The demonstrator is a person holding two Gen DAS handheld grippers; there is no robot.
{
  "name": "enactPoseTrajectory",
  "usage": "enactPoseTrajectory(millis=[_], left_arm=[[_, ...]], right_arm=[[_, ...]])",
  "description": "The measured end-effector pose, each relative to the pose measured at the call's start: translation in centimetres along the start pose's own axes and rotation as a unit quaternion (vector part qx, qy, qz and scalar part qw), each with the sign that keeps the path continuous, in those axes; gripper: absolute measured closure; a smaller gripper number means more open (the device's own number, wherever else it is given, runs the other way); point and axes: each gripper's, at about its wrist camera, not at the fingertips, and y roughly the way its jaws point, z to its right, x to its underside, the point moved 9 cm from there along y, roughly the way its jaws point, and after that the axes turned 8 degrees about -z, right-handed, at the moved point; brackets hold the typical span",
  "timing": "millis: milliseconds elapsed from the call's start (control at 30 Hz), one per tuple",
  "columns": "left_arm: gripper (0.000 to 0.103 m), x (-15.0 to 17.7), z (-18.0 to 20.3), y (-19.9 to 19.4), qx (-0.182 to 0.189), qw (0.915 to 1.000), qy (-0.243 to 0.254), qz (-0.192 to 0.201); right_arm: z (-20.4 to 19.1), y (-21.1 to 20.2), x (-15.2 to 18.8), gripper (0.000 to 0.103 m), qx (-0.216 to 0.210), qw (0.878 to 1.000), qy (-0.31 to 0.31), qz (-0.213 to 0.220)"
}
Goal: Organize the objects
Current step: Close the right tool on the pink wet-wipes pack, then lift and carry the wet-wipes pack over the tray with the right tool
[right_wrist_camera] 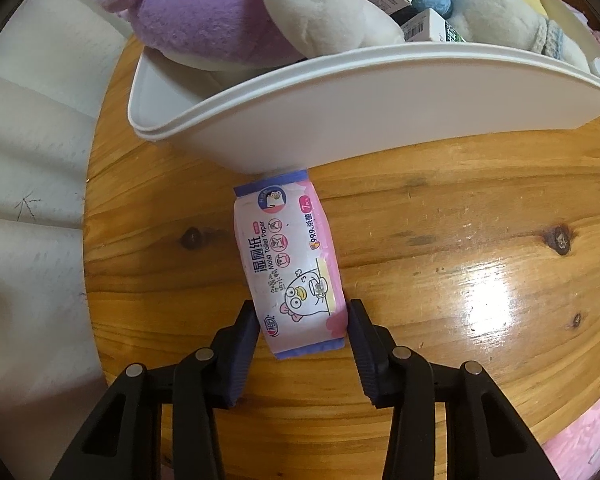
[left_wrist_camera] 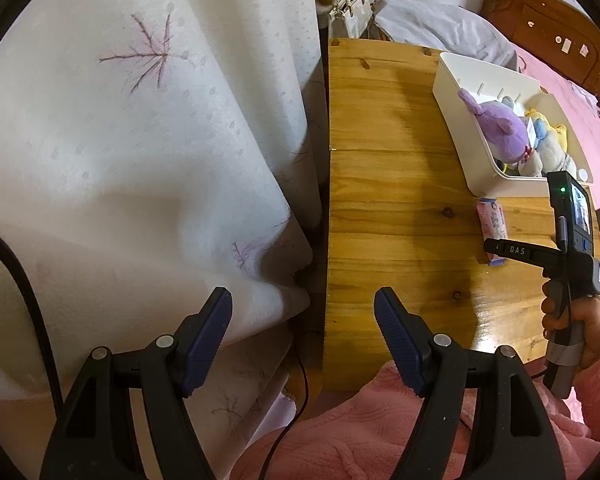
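Note:
A pink pack of moist toilet paper (right_wrist_camera: 290,264) lies flat on the wooden table (right_wrist_camera: 440,280), its far end against the white bin (right_wrist_camera: 380,120). My right gripper (right_wrist_camera: 304,312) straddles the pack's near end, one finger on each side and close to its edges, jaws open. The pack also shows in the left wrist view (left_wrist_camera: 492,224), with the right gripper's body (left_wrist_camera: 572,236) above it. The bin (left_wrist_camera: 460,120) holds a purple plush (right_wrist_camera: 204,16), a white plush (right_wrist_camera: 320,4) and small boxes. My left gripper (left_wrist_camera: 304,312) is open and empty over the table's left edge.
A white curtain (left_wrist_camera: 140,140) hangs left of the table. A pink blanket (left_wrist_camera: 360,440) lies at the near edge. A bed with pink cover (left_wrist_camera: 572,92) and wooden headboard (left_wrist_camera: 540,16) lies to the right. A black cable (left_wrist_camera: 300,392) runs down by the table.

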Motion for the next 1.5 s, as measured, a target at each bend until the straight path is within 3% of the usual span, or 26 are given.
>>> enactPoseTrajectory(millis=[433,667,967,1133,1333,1500], left_arm=[[0.026,-1.4,3.5,-1.6,0.028,0.9986,0.035,0.029],[0.026,-2.1,6.5,-2.4,0.064,0.9954,0.061,0.037],[0.026,-2.7,10.2,-4.0,0.101,0.99,0.08,0.056],[0.026,-3.1,11.4,-4.2,0.118,0.9889,0.071,0.056],[0.026,-3.7,12.7,-4.4,0.128,0.9888,0.05,0.057],[0.026,-3.8,13.9,-4.6,0.127,0.9891,0.042,0.061]], right_arm=[[4.9,-3.6,1.7,0.06,-0.002,1.0,0.021,0.01],[7.3,-5.8,2.5,0.06,0.015,0.998,0.05,0.018],[13.7,-10.3,2.8,0.06,0.048,0.995,0.078,0.038],[16.0,-13.1,2.0,0.06,0.066,0.993,0.075,0.054],[14.8,-15.3,-0.2,0.06,0.1,0.991,0.037,0.081],[14.1,-17.3,-2.8,0.06,0.101,0.99,0.009,0.102]])
